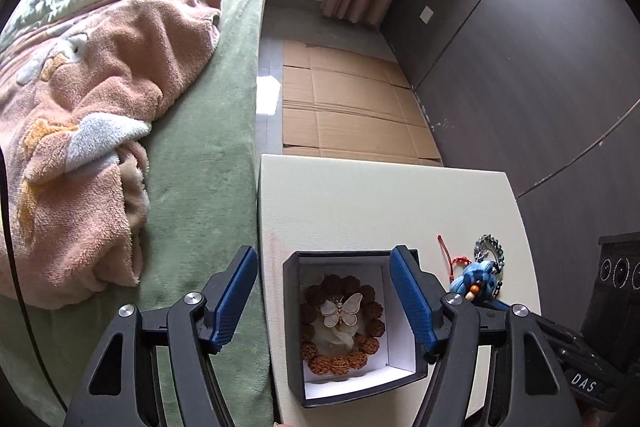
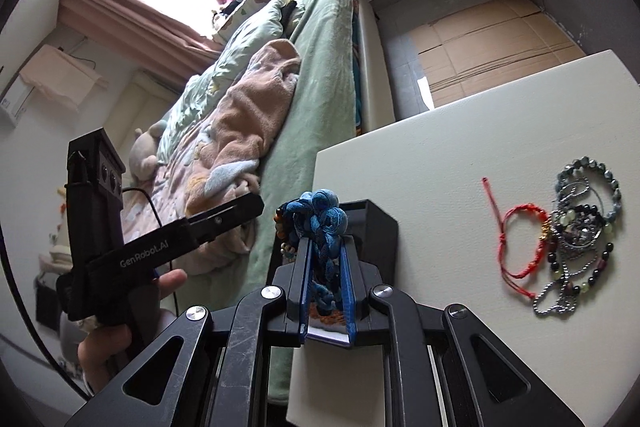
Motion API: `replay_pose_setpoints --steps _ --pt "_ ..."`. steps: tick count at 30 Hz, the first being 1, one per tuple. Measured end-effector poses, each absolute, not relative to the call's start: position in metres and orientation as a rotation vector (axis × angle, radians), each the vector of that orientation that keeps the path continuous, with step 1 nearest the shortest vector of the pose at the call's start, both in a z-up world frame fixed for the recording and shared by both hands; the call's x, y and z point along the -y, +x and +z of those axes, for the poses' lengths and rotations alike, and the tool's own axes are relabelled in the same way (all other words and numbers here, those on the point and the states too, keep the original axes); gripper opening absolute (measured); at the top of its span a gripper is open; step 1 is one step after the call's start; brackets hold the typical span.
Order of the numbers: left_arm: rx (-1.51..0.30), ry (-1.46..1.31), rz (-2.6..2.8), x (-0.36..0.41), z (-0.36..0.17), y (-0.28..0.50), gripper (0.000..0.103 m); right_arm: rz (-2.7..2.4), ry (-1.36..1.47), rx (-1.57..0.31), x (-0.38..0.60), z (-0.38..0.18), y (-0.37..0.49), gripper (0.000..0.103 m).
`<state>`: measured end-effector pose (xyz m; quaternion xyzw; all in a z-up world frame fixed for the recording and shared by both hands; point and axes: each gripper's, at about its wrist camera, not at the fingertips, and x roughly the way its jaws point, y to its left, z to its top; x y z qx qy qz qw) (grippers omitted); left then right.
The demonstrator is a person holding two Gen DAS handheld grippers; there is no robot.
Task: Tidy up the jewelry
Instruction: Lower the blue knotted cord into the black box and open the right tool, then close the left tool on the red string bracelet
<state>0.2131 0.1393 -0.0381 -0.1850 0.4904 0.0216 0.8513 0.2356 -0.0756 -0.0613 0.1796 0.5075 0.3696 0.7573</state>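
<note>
Box (image 1: 296, 327) sits between my left gripper (image 1: 324, 301) tongs, spread wide to steady it — my right gripper (image 2: 325, 259) pinches the blue woven bracelet (image 2: 320, 219), heading in beside the butterfly brooch (image 1: 340, 310).

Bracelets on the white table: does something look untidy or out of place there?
Yes. In the right wrist view, the bracelets lie in one tangled heap on the white table, overlapping, with a red cord bracelet at its edge. They are outside the black box, which holds only a brown bead bracelet and butterfly piece.

Matt black box (image 1: 294, 327), rough seed-bead bracelet (image 1: 340, 363), braided blue cloth bracelet (image 2: 320, 223)
</note>
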Motion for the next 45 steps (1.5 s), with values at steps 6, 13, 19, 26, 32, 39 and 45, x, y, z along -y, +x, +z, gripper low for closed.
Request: replay_pose_setpoints --steps 6,13,19,26,32,39,45 --pt "-1.04 -0.393 0.044 -0.14 -0.041 0.213 0.069 0.796 0.331 -1.171 0.064 -0.072 0.237 0.076" --pt "-1.042 -0.368 0.004 -0.122 -0.04 0.218 0.069 0.731 0.308 -1.102 0.106 -0.054 0.242 0.078" --pt "-1.032 -0.334 -0.06 -0.094 -0.037 0.222 0.069 0.619 0.312 -1.074 0.149 -0.052 0.251 0.087" --pt "-1.015 -0.29 -0.121 -0.055 -0.038 0.23 0.069 0.525 0.333 -1.088 0.189 -0.056 0.257 0.087" --pt "-1.032 -0.216 -0.168 -0.018 -0.046 0.24 0.069 0.423 0.356 -1.085 0.222 -0.061 0.261 0.087" --pt "-1.089 -0.113 -0.202 0.023 -0.069 0.251 0.064 0.326 0.375 -1.129 0.253 -0.074 0.269 0.086" --pt "-1.151 -0.074 -0.199 0.04 -0.092 0.257 0.048 0.282 0.39 -1.141 0.271 -0.077 0.274 0.082"
